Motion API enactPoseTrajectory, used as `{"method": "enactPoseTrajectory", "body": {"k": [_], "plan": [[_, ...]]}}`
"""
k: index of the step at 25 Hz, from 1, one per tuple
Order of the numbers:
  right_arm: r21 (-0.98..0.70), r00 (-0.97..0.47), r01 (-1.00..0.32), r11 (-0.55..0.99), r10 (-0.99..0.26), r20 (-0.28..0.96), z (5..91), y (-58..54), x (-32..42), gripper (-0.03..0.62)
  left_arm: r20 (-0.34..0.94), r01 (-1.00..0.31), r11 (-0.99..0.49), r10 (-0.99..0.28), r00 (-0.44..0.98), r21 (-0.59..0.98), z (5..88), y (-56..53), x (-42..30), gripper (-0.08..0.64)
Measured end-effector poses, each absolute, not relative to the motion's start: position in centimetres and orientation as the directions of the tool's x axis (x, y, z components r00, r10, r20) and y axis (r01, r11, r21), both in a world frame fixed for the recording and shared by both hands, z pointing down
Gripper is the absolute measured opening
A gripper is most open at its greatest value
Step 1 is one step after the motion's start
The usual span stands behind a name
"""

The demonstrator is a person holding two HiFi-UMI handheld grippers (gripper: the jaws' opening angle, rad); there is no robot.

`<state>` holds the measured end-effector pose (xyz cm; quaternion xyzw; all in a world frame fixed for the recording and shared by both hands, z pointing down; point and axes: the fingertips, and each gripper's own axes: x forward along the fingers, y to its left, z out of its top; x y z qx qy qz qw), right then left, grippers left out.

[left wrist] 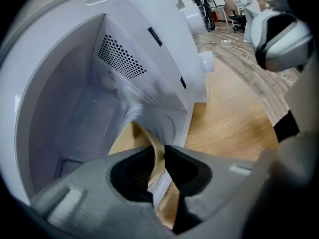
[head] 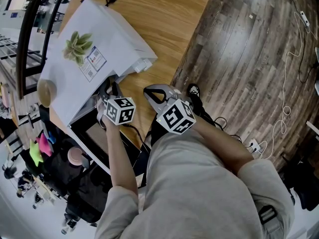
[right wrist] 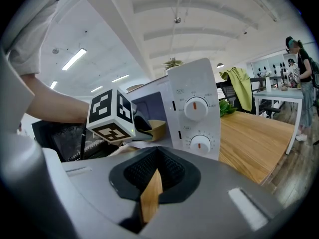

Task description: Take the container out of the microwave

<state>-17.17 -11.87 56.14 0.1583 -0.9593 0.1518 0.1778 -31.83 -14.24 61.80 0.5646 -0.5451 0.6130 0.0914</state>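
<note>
**Left tongs pinch bowl rim at microwave mouth**

The white box-shaped microwave [head: 99, 59] stands on the light wooden table [head: 164, 14] with its cavity open. The tan thin-walled container [left wrist: 130, 139] is at the cavity's front edge, just left of the dial panel. The left gripper [left wrist: 159, 156] has its dark jaws drawn narrow and pinched on that container's rim. Further right, the right gripper [right wrist: 155, 156] hangs apart from the microwave's front, its jaws closed together and empty.

The person wears a pale grey short-sleeved shirt [head: 199, 183]. The left gripper [left wrist: 158, 156] and right gripper [right wrist: 157, 171] are grey and black-padded. Each carries a black-and-white marker cube [head: 119, 110].
</note>
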Motion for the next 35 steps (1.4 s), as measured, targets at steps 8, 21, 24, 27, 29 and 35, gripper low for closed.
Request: {"method": "enactPoseTrajectory", "body": {"k": [8, 21, 24, 27, 29, 35], "plan": [[-0.235, -0.888, -0.355, 0.905, -0.247, 0.387, 56.1, -11.9, -17.0, 0.011, 0.807, -0.740, -0.396, -0.489, -0.331, -0.544, 61.9, -13.9, -31.2, 0.056], [-0.231, -0.889, -0.357, 0.905, -0.253, 0.383, 55.8, -11.8, -16.5, 0.011, 0.832, -0.777, -0.397, -0.481, -0.277, -0.488, 62.0, -13.1, -29.2, 0.028], [-0.230, -0.889, -0.357, 0.905, -0.254, 0.380, 55.7, -11.9, -16.3, 0.011, 0.830, -0.782, -0.390, -0.487, -0.273, -0.486, 61.8, -13.0, -28.9, 0.025], [-0.228, -0.889, -0.358, 0.906, -0.256, 0.380, 55.6, -11.9, -16.1, 0.011, 0.831, -0.791, -0.384, -0.491, -0.263, -0.477, 61.7, -12.8, -28.4, 0.025], [-0.225, -0.890, -0.356, 0.907, -0.255, 0.378, 55.5, -11.8, -15.9, 0.011, 0.832, -0.797, -0.379, -0.490, -0.258, -0.471, 61.8, -12.7, -28.2, 0.025], [-0.221, -0.890, -0.354, 0.909, -0.255, 0.378, 55.4, -11.6, -15.4, 0.011, 0.831, -0.805, -0.369, -0.494, -0.254, -0.465, 61.7, -12.1, -27.5, 0.025]]}}
